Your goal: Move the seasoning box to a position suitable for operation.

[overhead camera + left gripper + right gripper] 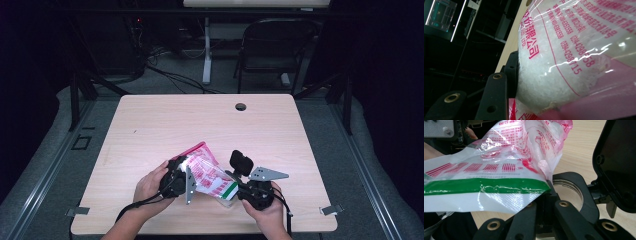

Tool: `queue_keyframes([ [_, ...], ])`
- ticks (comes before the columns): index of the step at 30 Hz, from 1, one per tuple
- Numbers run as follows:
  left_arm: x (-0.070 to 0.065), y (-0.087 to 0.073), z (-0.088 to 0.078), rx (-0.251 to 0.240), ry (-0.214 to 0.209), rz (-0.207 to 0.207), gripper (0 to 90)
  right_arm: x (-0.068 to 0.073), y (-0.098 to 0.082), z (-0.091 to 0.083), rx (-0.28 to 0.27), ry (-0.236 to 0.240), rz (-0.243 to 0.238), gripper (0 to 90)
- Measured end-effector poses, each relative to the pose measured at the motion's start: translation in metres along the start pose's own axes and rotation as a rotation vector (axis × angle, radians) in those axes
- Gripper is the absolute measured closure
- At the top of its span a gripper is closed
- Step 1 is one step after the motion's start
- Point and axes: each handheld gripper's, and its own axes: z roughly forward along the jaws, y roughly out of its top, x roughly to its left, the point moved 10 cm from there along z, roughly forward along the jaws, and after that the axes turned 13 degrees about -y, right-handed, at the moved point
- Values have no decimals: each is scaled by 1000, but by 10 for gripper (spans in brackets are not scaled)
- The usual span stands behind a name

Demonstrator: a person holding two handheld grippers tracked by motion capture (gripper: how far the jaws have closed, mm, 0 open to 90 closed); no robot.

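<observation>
Held between both grippers just above the near part of the pale wooden table [150, 125]: a clear plastic bag printed with red characters and a green stripe [209, 177], crinkled and glossy, packed with white coarse crystals, pink along one end. Pressed against the bag's bulging side, the left gripper [176, 176], jaws partly apart and clamped on that bag. Pinched in the fully closed right gripper [546, 195], directly ahead of its jaws, the bag's flat white corner under the green band.
</observation>
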Motion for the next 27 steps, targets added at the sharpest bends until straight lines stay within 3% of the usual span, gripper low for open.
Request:
queue_keyframes([
  [16, 0, 5, -4, 34, 1, 36, 602, -3, -3, -2, 4, -3, -6, 900],
  [21, 1, 8, -6, 44, 15, 64, 603, -4, -4, -2, 6, -10, -6, 900],
  [27, 1, 8, -6, 57, 0, 71, 605, -4, -4, -2, 5, -11, -3, 900],
])
